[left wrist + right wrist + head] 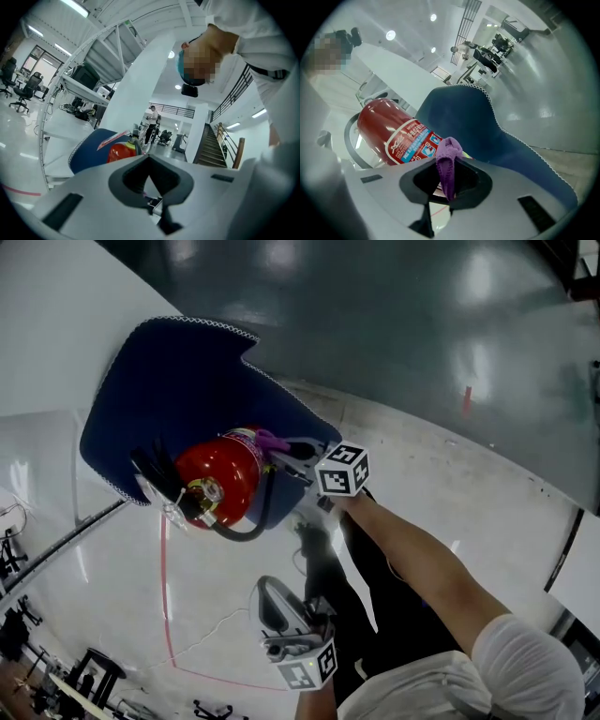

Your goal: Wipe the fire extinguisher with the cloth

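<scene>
- The fire extinguisher (220, 474) lies on its side on a dark blue mat (178, 399) with a white stitched edge.
- The mat is spread over a white bench (56, 334).
- The extinguisher's valve end faces the head view camera. Its black hose (246, 526) curls beneath the red body.
- The right gripper (298, 457) is clamped on a purple cloth (271, 439). It holds the cloth against the far end of the extinguisher's body.
- In the right gripper view, the cloth (447, 157) stands pinched between the closed jaws of the right gripper (449, 190). Its bunched top lies at the edge of the extinguisher's printed label (412, 138).
- That view also shows the extinguisher (384, 126) running away to the upper left, with the mat (487, 122) behind it.
- The right gripper's marker cube (342, 470) sits at the end of the person's bare forearm (422, 568), which comes out of a white sleeve (525, 652).
- The left gripper (274, 601) hangs low in the head view, well apart from the extinguisher, with its marker cube (309, 667) nearest the camera.
- In the left gripper view, the jaws of the left gripper (149, 180) are together with nothing between them.
- Beyond the left gripper, the extinguisher (123, 152) and the mat (89, 150) sit on the bench (65, 126).
- A red line (167, 615) runs along the pale floor below the bench.
</scene>
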A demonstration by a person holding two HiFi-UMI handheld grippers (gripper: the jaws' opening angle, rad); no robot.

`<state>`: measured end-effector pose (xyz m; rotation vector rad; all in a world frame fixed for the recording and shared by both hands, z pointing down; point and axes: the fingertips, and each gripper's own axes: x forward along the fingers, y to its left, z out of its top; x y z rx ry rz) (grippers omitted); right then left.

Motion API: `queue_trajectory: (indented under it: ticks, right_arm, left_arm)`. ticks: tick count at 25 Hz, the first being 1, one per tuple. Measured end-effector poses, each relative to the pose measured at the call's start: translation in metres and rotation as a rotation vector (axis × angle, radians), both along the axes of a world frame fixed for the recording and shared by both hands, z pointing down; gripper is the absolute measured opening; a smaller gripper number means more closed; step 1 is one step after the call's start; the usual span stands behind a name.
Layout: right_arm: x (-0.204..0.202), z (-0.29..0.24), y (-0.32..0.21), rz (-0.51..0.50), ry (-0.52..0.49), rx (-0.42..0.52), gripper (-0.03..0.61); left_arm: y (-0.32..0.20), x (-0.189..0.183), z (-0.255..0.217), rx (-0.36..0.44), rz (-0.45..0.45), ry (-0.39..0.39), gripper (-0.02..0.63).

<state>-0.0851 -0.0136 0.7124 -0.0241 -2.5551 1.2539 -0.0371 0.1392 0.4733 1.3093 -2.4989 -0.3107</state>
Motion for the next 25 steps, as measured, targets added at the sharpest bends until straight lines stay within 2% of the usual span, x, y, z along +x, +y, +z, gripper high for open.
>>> queue_trajectory:
  ticks: [6,16,20,25]
  right_arm:
    - [0.003,-0.034,-0.001,0.006,-0.058,-0.019,0.057]
    - [0.014,-0.108,0.004,0.030,-0.161,-0.047,0.057]
    - [0.014,-0.155,0.016,0.033,-0.202,-0.046,0.057]
    - [0.014,-0.186,0.018,0.054,-0.226,-0.058,0.058]
  left_arm:
    - [-0.004,0.002,-0.024,0.001,0.022,-0.030,0.005]
    - [-0.007,0.002,-0.041,-0.013,-0.014,-0.040,0.005]
    - [0.001,0.007,-0.066,-0.006,-0.001,-0.055,0.005]
    - [0.002,0.011,-0.084,-0.013,0.030,-0.075,0.005]
